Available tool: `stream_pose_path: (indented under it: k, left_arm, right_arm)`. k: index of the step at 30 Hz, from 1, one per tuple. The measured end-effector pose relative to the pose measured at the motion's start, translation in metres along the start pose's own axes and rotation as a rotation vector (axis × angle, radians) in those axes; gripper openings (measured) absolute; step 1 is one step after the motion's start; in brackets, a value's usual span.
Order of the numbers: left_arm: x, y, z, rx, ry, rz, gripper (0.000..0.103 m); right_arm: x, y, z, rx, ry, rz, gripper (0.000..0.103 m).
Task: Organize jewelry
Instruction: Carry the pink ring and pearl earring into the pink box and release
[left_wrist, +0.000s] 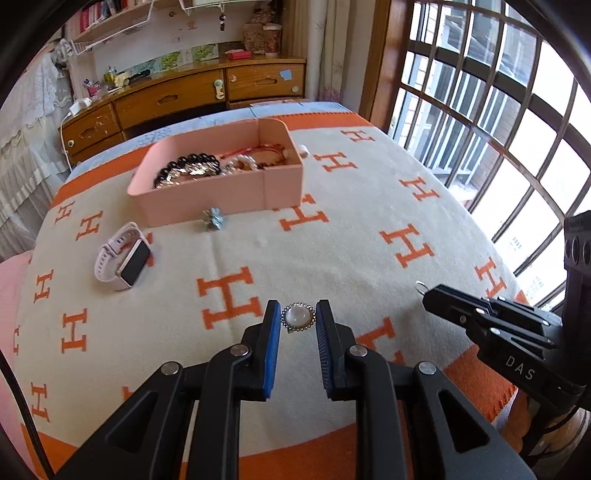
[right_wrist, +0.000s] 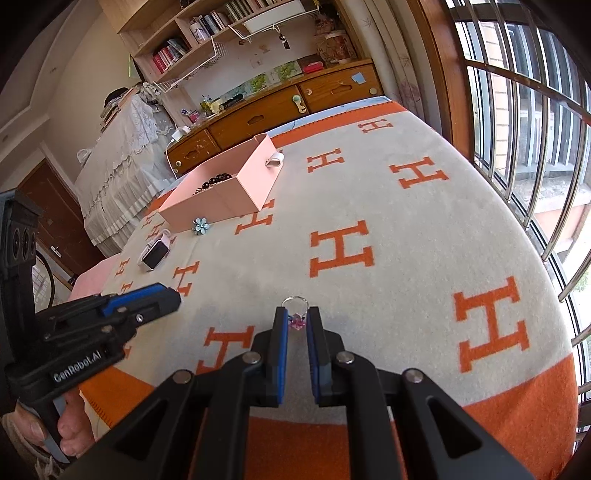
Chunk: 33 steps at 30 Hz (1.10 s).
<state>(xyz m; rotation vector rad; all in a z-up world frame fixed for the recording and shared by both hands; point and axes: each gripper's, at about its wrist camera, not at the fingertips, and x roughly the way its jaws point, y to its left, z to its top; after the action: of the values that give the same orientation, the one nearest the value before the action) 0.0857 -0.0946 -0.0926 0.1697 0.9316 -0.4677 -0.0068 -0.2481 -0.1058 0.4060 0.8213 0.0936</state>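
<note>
A pearl brooch with a rhinestone rim (left_wrist: 298, 318) lies on the blanket between the fingertips of my left gripper (left_wrist: 297, 314), which is open around it with a gap on each side. A silver ring with a pink stone (right_wrist: 297, 316) lies between the tips of my right gripper (right_wrist: 297, 318), which is open and close around it. The pink jewelry box (left_wrist: 221, 199) holds bead bracelets and red cords; it also shows in the right wrist view (right_wrist: 221, 201). A blue flower hair clip (left_wrist: 212, 218) (right_wrist: 201, 226) lies in front of the box. A pink-strap watch (left_wrist: 123, 258) (right_wrist: 155, 253) lies at the left.
An orange and cream blanket with H letters (left_wrist: 332, 251) covers the bed. A wooden dresser (left_wrist: 184, 96) stands behind it. A barred window (left_wrist: 498, 110) runs along the right. A white clip (right_wrist: 275, 159) hangs on the box's far end.
</note>
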Motion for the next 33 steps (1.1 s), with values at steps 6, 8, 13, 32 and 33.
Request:
stream_pose_path:
  k: [6, 8, 13, 32, 33]
  left_arm:
    - [-0.032, 0.048, 0.05, -0.079, -0.045, 0.034, 0.017]
    - [-0.043, 0.059, 0.071, -0.086, -0.062, 0.046, 0.017]
    - [-0.071, 0.076, 0.126, -0.085, -0.135, 0.091, 0.017]
    - [0.095, 0.099, 0.186, -0.122, 0.056, 0.039, 0.018]
    - [0.104, 0.099, 0.186, -0.124, 0.071, 0.036, 0.019]
  right_arm:
    - [-0.029, 0.037, 0.049, -0.082, -0.092, 0.053, 0.01]
    - [-0.046, 0.056, 0.074, -0.128, -0.161, 0.07, 0.01]
    - [-0.078, 0.1, 0.14, -0.192, -0.275, 0.144, 0.01]
    - [0.114, 0.091, 0.195, -0.127, 0.095, -0.004, 0.011]
    - [0.122, 0.089, 0.194, -0.122, 0.107, -0.008, 0.011]
